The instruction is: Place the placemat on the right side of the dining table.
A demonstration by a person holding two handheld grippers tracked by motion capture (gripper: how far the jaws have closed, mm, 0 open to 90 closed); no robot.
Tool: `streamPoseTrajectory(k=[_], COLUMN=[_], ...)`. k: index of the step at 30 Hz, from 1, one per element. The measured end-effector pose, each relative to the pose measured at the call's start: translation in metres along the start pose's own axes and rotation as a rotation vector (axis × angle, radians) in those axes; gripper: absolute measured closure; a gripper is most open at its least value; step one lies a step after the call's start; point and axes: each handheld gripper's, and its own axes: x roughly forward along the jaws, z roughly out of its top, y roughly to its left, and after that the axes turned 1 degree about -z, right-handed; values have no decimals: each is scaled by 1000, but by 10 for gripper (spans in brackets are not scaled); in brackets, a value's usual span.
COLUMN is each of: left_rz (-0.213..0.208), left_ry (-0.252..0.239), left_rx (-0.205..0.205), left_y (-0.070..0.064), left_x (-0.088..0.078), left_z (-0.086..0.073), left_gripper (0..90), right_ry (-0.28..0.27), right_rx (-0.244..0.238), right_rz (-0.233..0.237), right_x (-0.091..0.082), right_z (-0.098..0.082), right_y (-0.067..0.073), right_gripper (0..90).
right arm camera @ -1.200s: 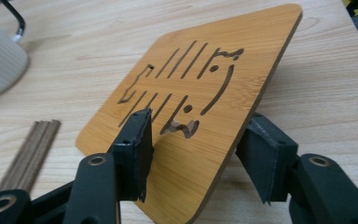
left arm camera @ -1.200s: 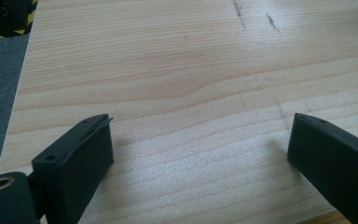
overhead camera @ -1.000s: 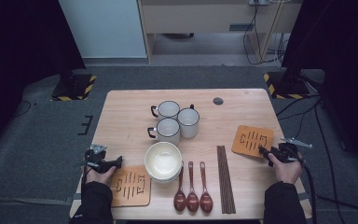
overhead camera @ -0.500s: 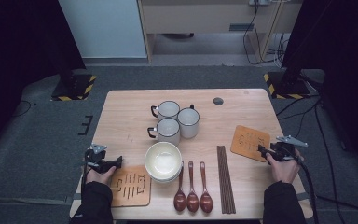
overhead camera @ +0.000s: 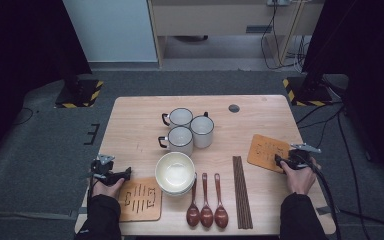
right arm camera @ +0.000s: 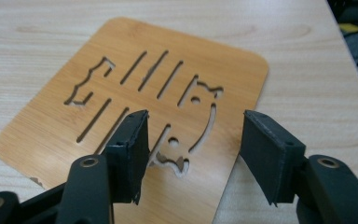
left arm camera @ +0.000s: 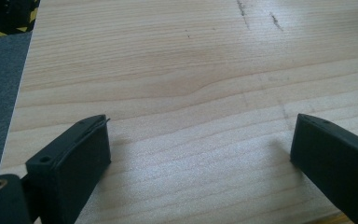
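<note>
Just ahead of and beneath the right gripper [right arm camera: 191, 154], whose jaws have just been opening and stand wide with nothing clamped, lies the cut-out wooden trivet [right arm camera: 135, 93] flat on the table [right arm camera: 307, 93], its near edge under them.

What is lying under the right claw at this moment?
Under the open right claw lies a wooden trivet with cut-out slots, flat on the table. The table beneath the trivet is covered, apart from what the slots show.
</note>
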Motion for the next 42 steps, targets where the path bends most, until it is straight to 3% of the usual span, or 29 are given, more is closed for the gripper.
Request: streamPoseTrajectory(k=[16,28,30,34,42], left_rz=[1,-1,-1,-1,-1], left_ry=[1,2,2,2,2], left_rx=[-1,1,1,1,1], left_y=[0,0,0,0,0], left_x=[0,0,0,0,0], left_z=[0,0,0,0,0], left_gripper=[34,31,31,31,31], right_ry=[24,50,47,19,27], right_rx=[-14,-105,-101,-59,-33], right_rz=[-32,65,68,49,20], right_x=[6,8,8,5,7], right_z=[-2,4,4,5,1], right_y=[1,-16,-17,-17,-6], right_gripper=[438,440,414,265,237])
